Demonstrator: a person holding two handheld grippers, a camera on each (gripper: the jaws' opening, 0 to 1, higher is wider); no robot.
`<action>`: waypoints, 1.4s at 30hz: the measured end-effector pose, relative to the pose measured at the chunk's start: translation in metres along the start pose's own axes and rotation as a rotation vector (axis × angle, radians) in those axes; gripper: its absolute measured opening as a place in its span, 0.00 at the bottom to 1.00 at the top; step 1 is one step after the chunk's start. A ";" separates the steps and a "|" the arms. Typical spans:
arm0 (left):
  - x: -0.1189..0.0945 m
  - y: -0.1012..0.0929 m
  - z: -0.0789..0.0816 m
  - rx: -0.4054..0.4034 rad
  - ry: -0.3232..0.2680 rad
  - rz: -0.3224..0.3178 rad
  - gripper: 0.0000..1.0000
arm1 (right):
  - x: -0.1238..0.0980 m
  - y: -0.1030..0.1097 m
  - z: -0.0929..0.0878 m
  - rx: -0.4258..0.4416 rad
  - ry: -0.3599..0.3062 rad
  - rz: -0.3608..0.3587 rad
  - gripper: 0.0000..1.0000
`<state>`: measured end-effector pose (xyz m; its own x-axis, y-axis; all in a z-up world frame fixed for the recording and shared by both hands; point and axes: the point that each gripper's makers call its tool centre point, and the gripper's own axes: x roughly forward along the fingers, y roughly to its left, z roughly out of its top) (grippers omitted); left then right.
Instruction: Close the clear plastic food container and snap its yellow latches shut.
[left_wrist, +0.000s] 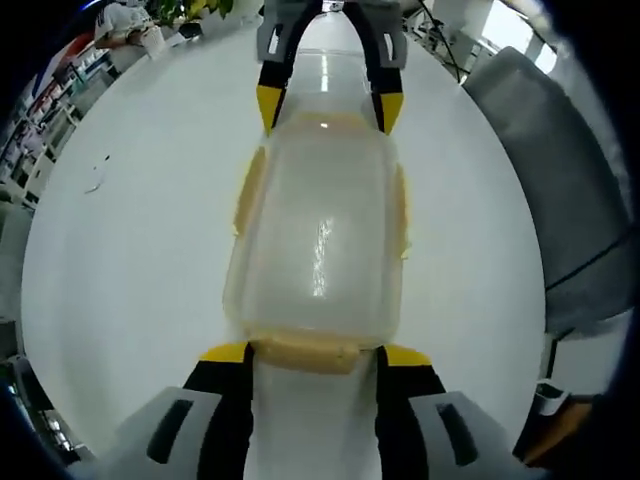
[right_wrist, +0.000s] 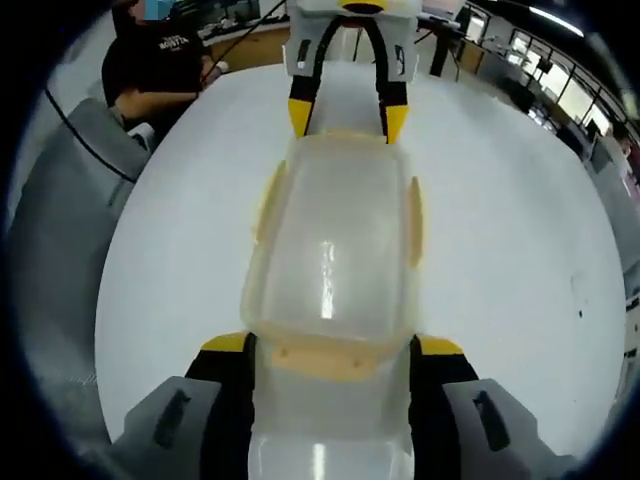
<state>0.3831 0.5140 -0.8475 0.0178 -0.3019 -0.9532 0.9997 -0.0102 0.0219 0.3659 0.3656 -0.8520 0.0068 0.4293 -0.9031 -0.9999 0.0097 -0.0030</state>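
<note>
Left gripper view: the left gripper (left_wrist: 316, 352), jaws apart, flanks the near end latch (left_wrist: 305, 352) of the clear container (left_wrist: 318, 235), which lies lid-on on the white bench (left_wrist: 130, 250), long axis running straight ahead to the right gripper (left_wrist: 325, 105).

Right gripper view: the right gripper (right_wrist: 332, 345), also spread, straddles the opposite latch (right_wrist: 325, 358); a seated person (right_wrist: 160, 60) appears beyond.

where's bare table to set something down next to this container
Bare white table lies along both long sides of the clear container, out to the table's edge. It is crowded at the container's two ends, where the left gripper and right gripper straddle the end latches.
</note>
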 end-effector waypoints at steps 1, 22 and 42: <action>0.000 0.000 0.000 0.000 0.001 0.000 0.42 | 0.000 0.000 0.000 0.000 0.002 0.000 0.59; 0.000 -0.002 0.000 -0.011 0.037 -0.001 0.33 | -0.005 0.001 -0.009 0.039 0.067 -0.022 0.38; 0.004 0.000 0.002 0.030 0.160 -0.011 0.34 | -0.005 -0.001 -0.010 0.047 0.061 -0.015 0.36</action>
<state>0.3828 0.5105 -0.8506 0.0121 -0.1459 -0.9892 0.9990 -0.0413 0.0183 0.3668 0.3546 -0.8513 0.0197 0.3729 -0.9277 -0.9983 0.0591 0.0025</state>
